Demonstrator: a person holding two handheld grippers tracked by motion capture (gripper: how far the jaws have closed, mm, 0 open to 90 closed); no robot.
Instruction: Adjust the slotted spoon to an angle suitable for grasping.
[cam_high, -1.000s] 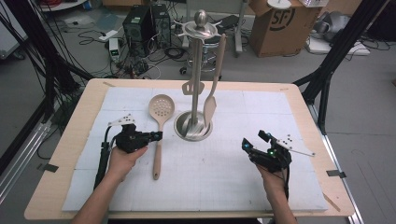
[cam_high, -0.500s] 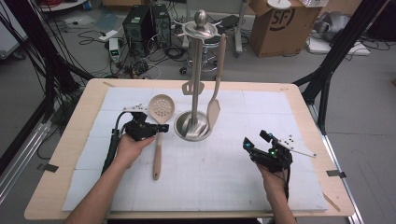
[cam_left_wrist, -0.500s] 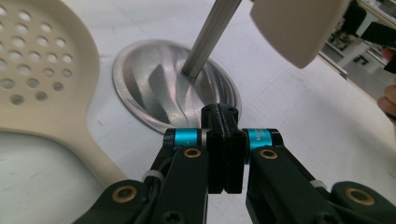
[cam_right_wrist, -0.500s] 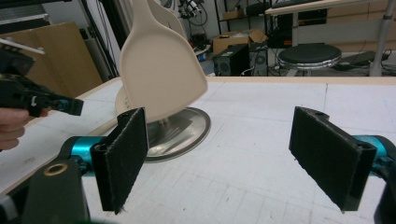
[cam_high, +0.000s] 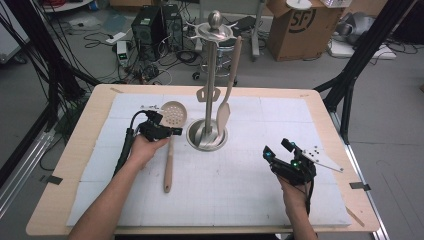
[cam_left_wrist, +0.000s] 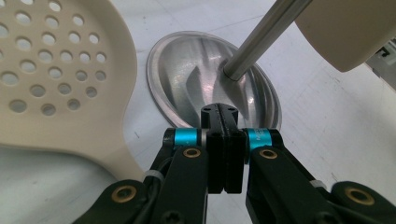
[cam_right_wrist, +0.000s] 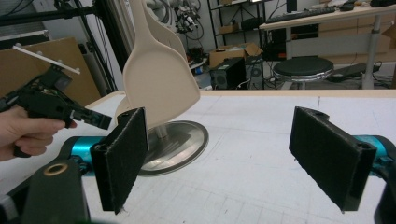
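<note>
A: Item one, left gripper (cam_high: 176, 131). State?
B: Clenched on nothing, jaws pressed together. It hovers just beside the neck of the slotted spoon (cam_high: 171, 145), nose toward the rack base (cam_left_wrist: 212, 84).
A: Item two, right gripper (cam_high: 277, 148)?
B: Released, pads wide apart, resting low on the bench (cam_high: 300, 102) well apart from the spoon.
A: Spoon's position?
B: Flat on the white mat (cam_high: 240, 195), left of the utensil rack (cam_high: 214, 75). Long axis runs near to far; perforated bowl points away from the person, handle end toward them.
A: Step in hand?
B: Likely the approach for pickup. Next move calls for spreading the left jaws and straddling the handle crosswise.
A: Rack contents?
B: One spatula (cam_high: 227, 95) hanging.
</note>
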